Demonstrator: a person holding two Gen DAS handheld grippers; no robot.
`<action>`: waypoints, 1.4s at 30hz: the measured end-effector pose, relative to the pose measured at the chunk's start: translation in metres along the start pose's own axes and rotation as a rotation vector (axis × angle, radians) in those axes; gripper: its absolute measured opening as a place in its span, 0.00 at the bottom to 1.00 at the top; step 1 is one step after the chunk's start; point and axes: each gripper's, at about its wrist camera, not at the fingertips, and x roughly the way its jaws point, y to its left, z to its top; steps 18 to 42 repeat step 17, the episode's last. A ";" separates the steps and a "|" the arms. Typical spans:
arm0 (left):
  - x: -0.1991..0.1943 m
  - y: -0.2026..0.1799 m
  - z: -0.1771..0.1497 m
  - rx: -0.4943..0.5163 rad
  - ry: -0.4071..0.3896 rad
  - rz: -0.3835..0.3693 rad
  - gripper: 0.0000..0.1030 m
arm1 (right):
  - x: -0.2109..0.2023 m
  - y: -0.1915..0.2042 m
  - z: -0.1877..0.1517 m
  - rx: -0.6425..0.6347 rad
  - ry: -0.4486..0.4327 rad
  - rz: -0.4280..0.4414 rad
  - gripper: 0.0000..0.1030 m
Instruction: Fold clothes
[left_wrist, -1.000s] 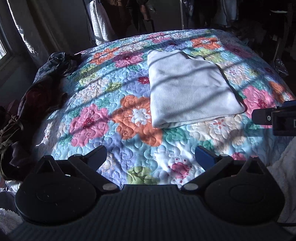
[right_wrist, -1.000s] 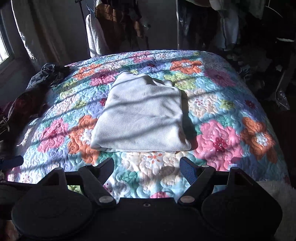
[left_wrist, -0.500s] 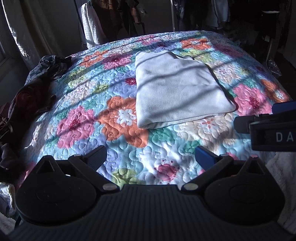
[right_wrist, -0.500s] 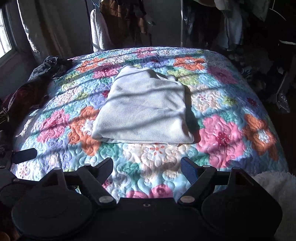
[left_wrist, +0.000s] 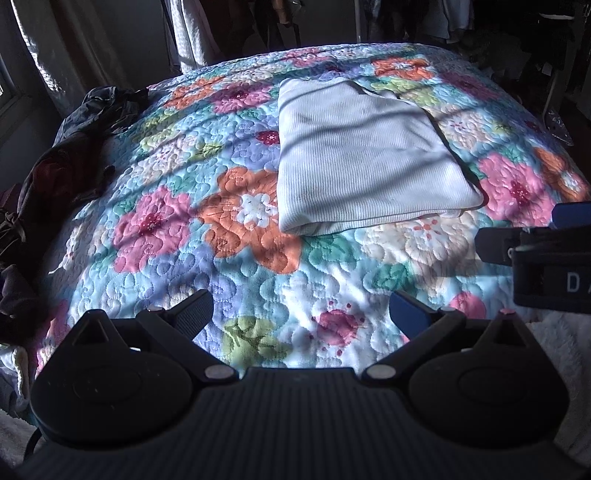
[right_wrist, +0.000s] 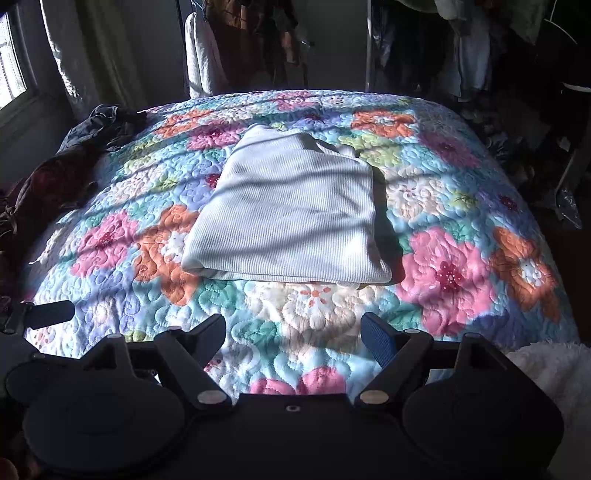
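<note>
1. Left wrist view: my left gripper hangs over the near edge of the quilt, jaws spread wide, nothing between them.
2. Right wrist view: my right gripper likewise, jaws wide apart and empty, over bare quilt.
3. The two grippers sit near each other; each one's finger shows at the edge of the other's view.
4. The task's piece, a white ribbed garment, lies folded flat mid-bed, well ahead of both grippers. Near fold edge faces me; its corners lie flat.
5. Open quilt all round the garment, widest on the right side and in front.
6. Dark heap of clothes along the bed's left edge, apart from the garment.
7. Beyond the far edge: hanging clothes, curtain at left. White fluffy fabric at near right.
</note>
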 end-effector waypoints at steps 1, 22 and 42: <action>0.000 0.000 0.000 -0.001 0.001 0.001 1.00 | 0.001 0.000 -0.001 0.004 0.002 0.004 0.81; 0.005 0.010 -0.003 -0.027 0.034 0.007 1.00 | 0.004 0.005 -0.002 -0.017 0.008 0.014 0.81; 0.005 0.010 -0.003 -0.027 0.034 0.007 1.00 | 0.004 0.005 -0.002 -0.017 0.008 0.014 0.81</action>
